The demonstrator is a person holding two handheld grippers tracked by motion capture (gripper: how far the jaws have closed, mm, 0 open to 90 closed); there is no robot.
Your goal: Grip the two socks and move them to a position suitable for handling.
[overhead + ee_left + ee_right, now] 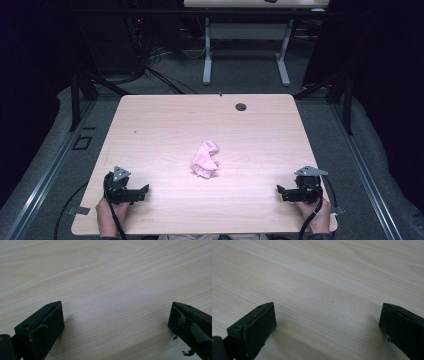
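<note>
Here, a crumpled pink cloth (205, 159) lies mid-worktop (160, 130), well apart from the left hand-held gripper (144, 191) and right hand-held gripper (281, 191) flanking it nearer the person, both wide open and empty; it looks light and soft, best pinched at a raised fold.

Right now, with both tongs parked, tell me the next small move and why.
Probably slide the left tongs forward toward the crumpled pink cloth: both the left and right tongs sit open and empty near the light wooden table's front edge.
</note>
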